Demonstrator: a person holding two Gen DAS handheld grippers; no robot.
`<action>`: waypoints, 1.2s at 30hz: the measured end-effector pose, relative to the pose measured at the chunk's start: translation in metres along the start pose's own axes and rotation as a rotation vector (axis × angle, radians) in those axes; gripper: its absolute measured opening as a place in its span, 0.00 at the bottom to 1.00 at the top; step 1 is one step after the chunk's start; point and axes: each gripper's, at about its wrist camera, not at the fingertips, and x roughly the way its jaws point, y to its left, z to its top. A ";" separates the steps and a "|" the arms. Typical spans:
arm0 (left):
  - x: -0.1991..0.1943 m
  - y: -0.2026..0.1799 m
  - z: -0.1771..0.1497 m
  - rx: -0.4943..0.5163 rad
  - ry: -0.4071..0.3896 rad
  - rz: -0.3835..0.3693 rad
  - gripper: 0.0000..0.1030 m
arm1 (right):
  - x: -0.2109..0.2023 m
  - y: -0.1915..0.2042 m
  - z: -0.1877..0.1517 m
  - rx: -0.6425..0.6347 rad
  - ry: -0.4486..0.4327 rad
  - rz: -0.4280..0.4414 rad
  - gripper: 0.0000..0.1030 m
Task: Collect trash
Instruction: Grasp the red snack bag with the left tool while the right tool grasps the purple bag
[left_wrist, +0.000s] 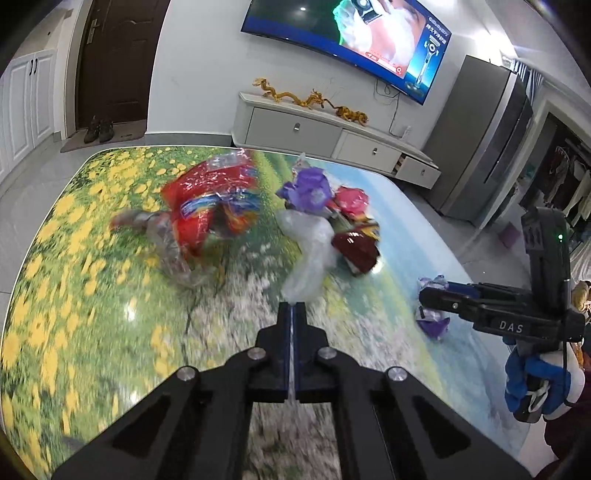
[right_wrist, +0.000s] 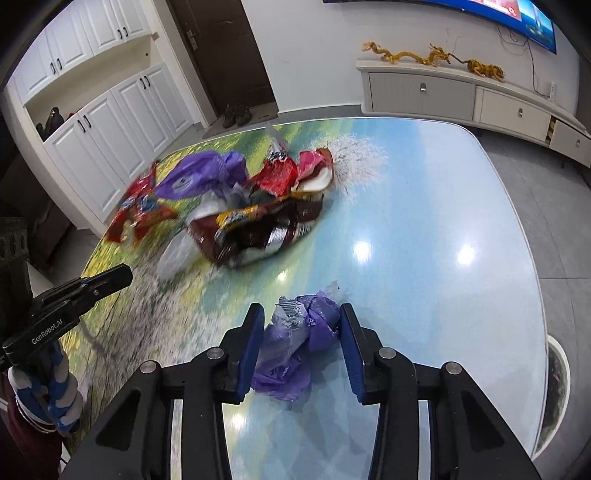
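My right tongs (right_wrist: 301, 347) sit half-closed around the crumpled purple wrapper (right_wrist: 295, 343) on the near table (right_wrist: 424, 229), pads not pressing yet. It's light, crinkly, squashy; I'd pinch the bunched middle. Left tongs (left_wrist: 294, 308) are shut, seemingly empty.

The left gripper (left_wrist: 294, 308) points down and forward toward twelve o'clock, its jaws pressed fully together. The right gripper (right_wrist: 302, 343) tilts down more steeply, jaws parted. Gloved hands (left_wrist: 535, 384) grip both handles from below.
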 end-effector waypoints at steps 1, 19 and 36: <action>-0.005 -0.001 -0.003 -0.003 -0.003 -0.003 0.00 | -0.004 0.001 -0.004 0.000 0.000 0.000 0.39; -0.039 0.022 0.036 -0.018 -0.139 0.150 0.56 | -0.031 0.010 -0.032 -0.005 -0.018 0.022 0.37; 0.058 0.033 0.080 0.025 -0.036 0.159 0.22 | -0.022 -0.016 -0.024 0.035 -0.014 0.035 0.37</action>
